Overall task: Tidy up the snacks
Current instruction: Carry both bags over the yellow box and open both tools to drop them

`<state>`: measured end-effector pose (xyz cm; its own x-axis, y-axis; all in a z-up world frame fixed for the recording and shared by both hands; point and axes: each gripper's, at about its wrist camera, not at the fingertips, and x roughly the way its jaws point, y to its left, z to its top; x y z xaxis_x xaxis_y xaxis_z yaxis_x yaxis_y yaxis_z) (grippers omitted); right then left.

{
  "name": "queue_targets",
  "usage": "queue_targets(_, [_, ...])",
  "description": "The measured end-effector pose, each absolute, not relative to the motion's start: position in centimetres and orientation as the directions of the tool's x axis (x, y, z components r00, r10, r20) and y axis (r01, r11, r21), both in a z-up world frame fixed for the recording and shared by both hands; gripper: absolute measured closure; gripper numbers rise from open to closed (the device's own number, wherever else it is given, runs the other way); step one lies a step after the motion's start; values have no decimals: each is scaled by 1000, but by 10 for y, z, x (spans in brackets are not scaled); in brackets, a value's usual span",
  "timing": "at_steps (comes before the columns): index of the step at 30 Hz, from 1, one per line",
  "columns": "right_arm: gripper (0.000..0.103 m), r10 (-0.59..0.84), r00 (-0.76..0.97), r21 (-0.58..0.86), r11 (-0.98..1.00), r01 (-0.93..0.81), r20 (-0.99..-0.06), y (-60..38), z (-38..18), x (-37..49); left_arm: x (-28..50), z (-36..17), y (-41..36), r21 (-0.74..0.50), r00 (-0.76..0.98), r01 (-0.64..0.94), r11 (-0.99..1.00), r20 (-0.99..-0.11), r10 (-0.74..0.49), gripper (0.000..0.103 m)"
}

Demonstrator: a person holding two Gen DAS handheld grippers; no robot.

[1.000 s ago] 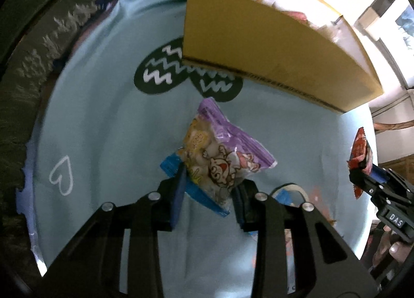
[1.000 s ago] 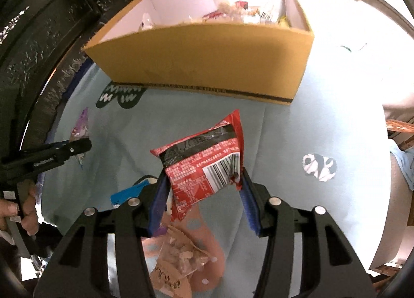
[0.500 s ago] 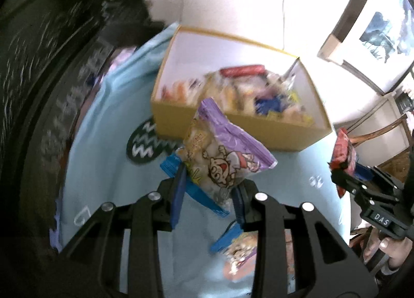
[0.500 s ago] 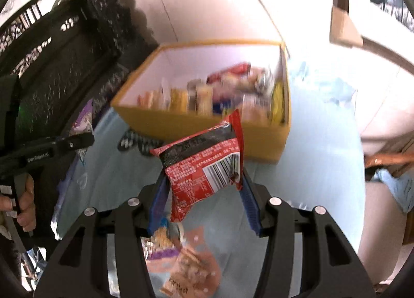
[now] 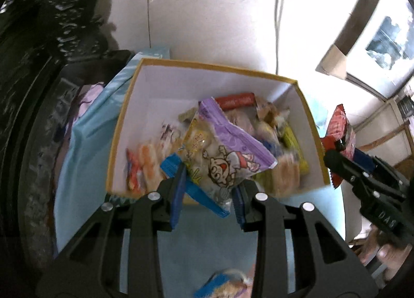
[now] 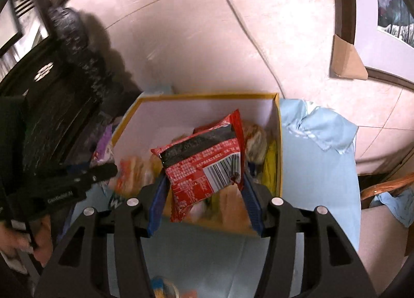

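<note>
While my left gripper (image 5: pixel 208 189) pinches the purple cartoon packet (image 5: pixel 225 153) at frame centre, my right gripper (image 6: pixel 203 198) has its jaws opening with the red barcode packet (image 6: pixel 204 166) between them, so I'd judge both should be well over the yellow box (image 5: pixel 314 137) before letting go. Both packets are puffy and crinkled, hanging above the jumbled snacks inside.

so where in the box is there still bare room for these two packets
The cardboard box has bare floor at its far left corner, between the white back wall and the orange packets. The right half is crowded, from the red stick to the yellow packets. The purple packet and the red packet hang above the snacks.
</note>
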<state>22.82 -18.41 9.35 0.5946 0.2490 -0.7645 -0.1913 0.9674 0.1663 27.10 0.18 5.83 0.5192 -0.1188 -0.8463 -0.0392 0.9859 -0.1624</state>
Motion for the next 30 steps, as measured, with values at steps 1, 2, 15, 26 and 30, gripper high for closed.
queue_targets(1, [38, 223, 595, 158, 974, -160, -772, -186, 86, 242, 280, 55, 3, -173, 516, -50, 984, -848, -123, 59])
queue_targets(2, [27, 202, 593, 153, 979, -132, -780, -185, 80, 250, 290, 49, 4, -185, 510, -64, 981, -851, -127, 43])
queue_targets(15, [26, 195, 525, 197, 979, -53, -828, -199, 38, 219, 259, 15, 18, -111, 472, -126, 986, -881, -39, 7])
queue_targets(26, [26, 186, 536, 171, 982, -78, -823, -202, 54, 153, 199, 30, 14, -112, 469, -142, 983, -883, -33, 7])
queue_targets(30, [26, 190, 512, 164, 982, -96, -838, -201, 48, 119, 179, 32, 9, -107, 476, -131, 986, -879, -32, 7])
